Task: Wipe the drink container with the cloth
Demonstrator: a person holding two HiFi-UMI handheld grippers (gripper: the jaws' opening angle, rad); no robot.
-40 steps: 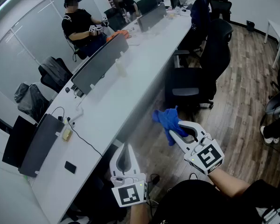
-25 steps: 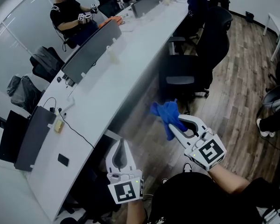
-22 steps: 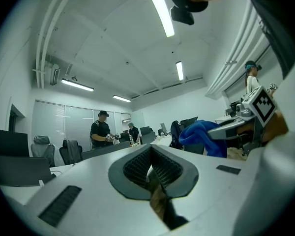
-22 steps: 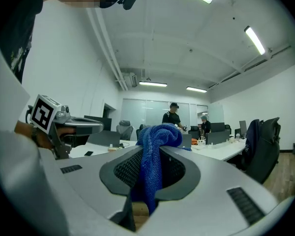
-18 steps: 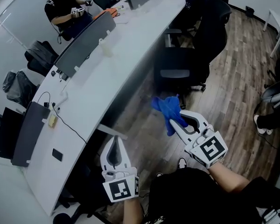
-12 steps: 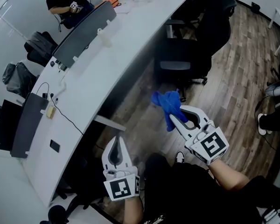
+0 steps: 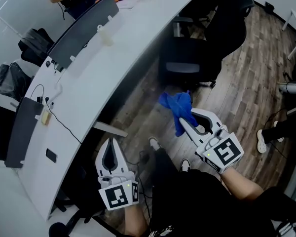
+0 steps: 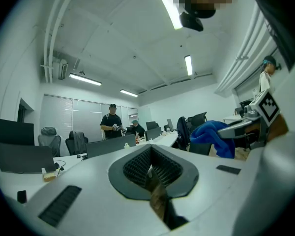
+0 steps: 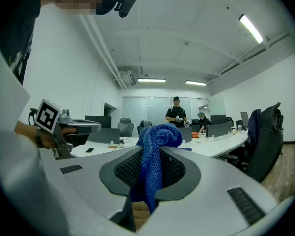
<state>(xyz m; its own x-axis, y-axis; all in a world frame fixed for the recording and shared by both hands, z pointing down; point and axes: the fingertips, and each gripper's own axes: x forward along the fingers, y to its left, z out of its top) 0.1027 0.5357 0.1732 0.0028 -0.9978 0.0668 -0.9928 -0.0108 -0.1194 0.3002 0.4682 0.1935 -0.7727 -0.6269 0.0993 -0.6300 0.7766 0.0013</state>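
1. We hold one claw in each hand. Both are out past the near edge of the long white desk point(image 7: 133, 43), over the wooden floor point(image 7: 246, 83).
2. Our right gripper point(image 7: 181, 124) is squeezed shut on the blue cloth point(image 7: 173, 105). In the right gripper view the blue cloth point(image 9: 155, 146) is pinched between the two jaws. It bunches up over the top, and some hangs down.
3. So the blue cloth is up in the air, off the desk, near the black chair point(image 7: 187, 65) that stands by the desk.
4. Our left gripper point(image 7: 108, 144) is closed all the way and holds nothing. In the left gripper view its jaws meet with nothing between them. It is just beside the desk's near edge, closer to the desk than the right gripper.
5. A small pale bottle-like thing point(image 7: 106, 35) stands on the desk beside the dark screen point(image 7: 84, 31), well apart from both claws. We cannot tell if it is the drink container.
6. Two people point(image 9: 176, 113) are at the far end of the desk.
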